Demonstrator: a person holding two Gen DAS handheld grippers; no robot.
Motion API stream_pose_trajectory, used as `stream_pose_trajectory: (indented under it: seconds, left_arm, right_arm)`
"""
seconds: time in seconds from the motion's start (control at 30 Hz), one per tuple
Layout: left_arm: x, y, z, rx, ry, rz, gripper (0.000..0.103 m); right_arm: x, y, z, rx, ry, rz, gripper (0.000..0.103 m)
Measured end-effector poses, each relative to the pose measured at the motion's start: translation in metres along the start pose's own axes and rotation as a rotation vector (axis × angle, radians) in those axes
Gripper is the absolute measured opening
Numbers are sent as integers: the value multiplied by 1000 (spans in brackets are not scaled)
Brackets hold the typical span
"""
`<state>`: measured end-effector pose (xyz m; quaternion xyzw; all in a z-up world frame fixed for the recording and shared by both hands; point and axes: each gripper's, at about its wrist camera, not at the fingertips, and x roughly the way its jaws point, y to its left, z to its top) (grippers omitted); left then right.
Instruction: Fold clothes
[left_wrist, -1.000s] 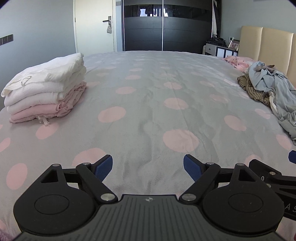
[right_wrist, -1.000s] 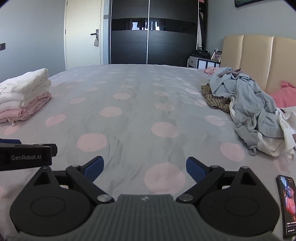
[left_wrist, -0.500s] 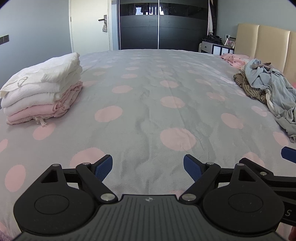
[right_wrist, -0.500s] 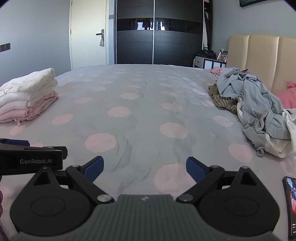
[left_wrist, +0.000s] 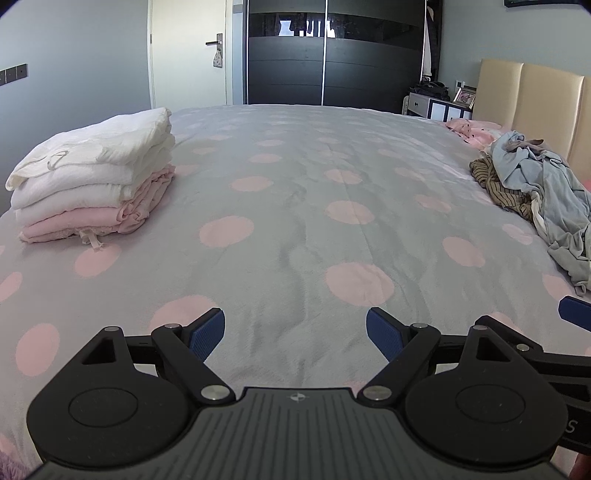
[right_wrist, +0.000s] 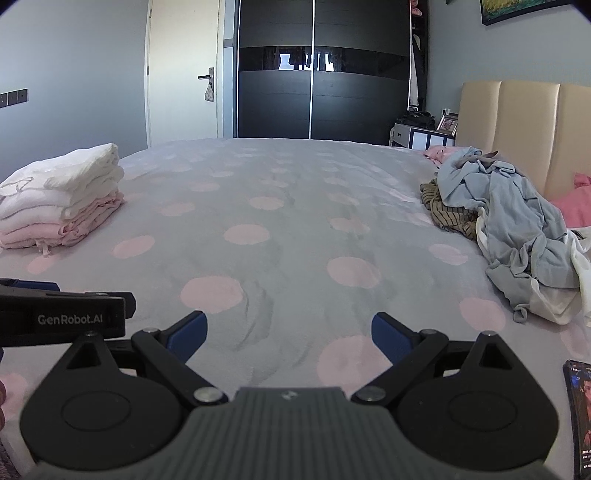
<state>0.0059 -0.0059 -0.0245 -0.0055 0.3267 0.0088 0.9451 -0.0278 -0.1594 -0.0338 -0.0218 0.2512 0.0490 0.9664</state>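
My left gripper points forward and slightly down, its blue pads spread wide with nothing between them. My right gripper sits just beside it, tilted alike, jaws equally wide and empty.

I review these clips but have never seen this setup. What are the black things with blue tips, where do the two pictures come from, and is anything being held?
They are two hand-held grippers; a person carries one in each hand. Each picture comes from a camera on one gripper, looking forward along its fingers. The left gripper and right gripper are both open, holding nothing. Below lies a bed with a folded stack on the left, an unfolded pile on the right, and a phone at the right edge.
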Motion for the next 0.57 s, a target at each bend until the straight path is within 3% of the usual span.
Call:
stream_pose_trajectory:
  seconds: [0.57]
  left_arm:
    - [0,2,-1,8,-13,-6,84]
  right_arm:
    - [0,-1,0,24,9,5,97]
